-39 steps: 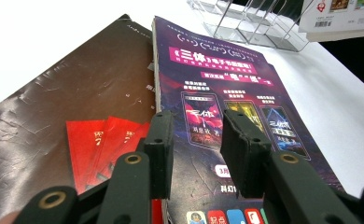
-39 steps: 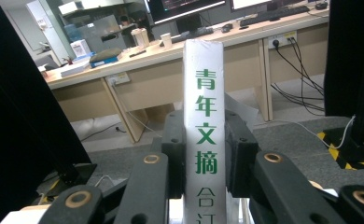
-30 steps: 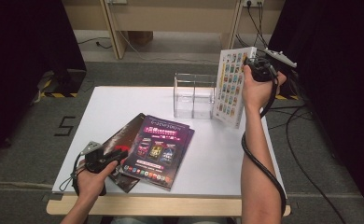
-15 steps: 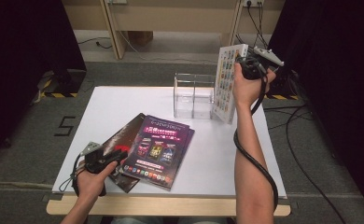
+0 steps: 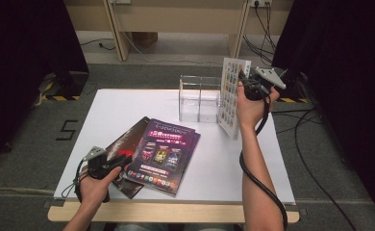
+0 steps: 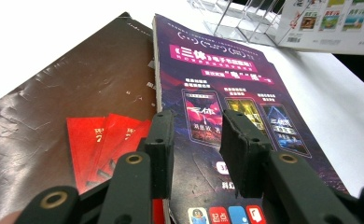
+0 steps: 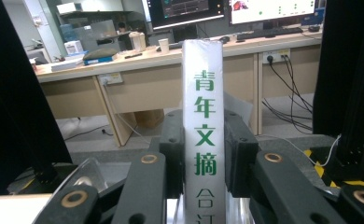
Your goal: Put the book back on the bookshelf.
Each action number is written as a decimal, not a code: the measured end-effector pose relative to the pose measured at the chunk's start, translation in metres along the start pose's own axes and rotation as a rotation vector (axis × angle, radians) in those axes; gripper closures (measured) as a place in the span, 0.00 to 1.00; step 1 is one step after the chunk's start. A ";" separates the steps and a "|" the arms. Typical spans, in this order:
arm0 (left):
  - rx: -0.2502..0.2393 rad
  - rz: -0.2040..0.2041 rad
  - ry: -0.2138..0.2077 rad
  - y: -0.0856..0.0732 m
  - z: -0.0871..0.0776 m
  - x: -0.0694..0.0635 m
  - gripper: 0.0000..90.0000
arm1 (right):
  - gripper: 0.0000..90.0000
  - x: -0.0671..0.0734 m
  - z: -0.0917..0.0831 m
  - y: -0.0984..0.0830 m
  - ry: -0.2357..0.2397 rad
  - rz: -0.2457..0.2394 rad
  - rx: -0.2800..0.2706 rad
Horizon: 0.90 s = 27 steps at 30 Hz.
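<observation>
Right now the right gripper (image 5: 247,85) clamps the thick white book with a tiled cover (image 5: 230,98) upright at the frame's upper right, just beside the clear acrylic two-slot rack (image 5: 198,98); lowered askew, its corner could catch the rack's wall. The left gripper (image 6: 196,140) hangs open-jawed over the purple glossy magazine (image 5: 162,154).

- Thick white-spined book with a grid of small colourful cover pictures (image 5: 230,96): held upright above the table's far right part, just beside the clear acrylic two-compartment holder (image 5: 199,98). Green characters run down its spine (image 7: 203,140).
- Purple glossy magazine (image 5: 161,154): lies flat, face up, overlapping a dark brown magazine with red cards printed on it (image 6: 77,107).
</observation>
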<state>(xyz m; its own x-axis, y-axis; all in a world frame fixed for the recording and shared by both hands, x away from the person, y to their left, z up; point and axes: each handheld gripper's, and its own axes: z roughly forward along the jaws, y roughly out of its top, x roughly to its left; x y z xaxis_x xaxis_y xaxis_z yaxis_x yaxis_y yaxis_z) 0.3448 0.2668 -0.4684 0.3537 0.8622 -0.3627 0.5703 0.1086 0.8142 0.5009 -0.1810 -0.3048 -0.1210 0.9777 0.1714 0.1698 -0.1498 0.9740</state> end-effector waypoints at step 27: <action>-0.052 -0.003 -0.038 0.005 -0.006 -0.005 0.69 | 0.76 -0.024 -0.083 -0.033 0.007 -0.022 0.118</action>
<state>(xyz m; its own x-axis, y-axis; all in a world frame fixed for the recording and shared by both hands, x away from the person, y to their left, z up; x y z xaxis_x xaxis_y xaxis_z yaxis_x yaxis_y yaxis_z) 0.3413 0.2663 -0.4602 0.3806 0.8423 -0.3817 0.5327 0.1377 0.8350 0.4172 -0.2119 -0.3291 -0.1322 0.9796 0.1516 0.2806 -0.1097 0.9536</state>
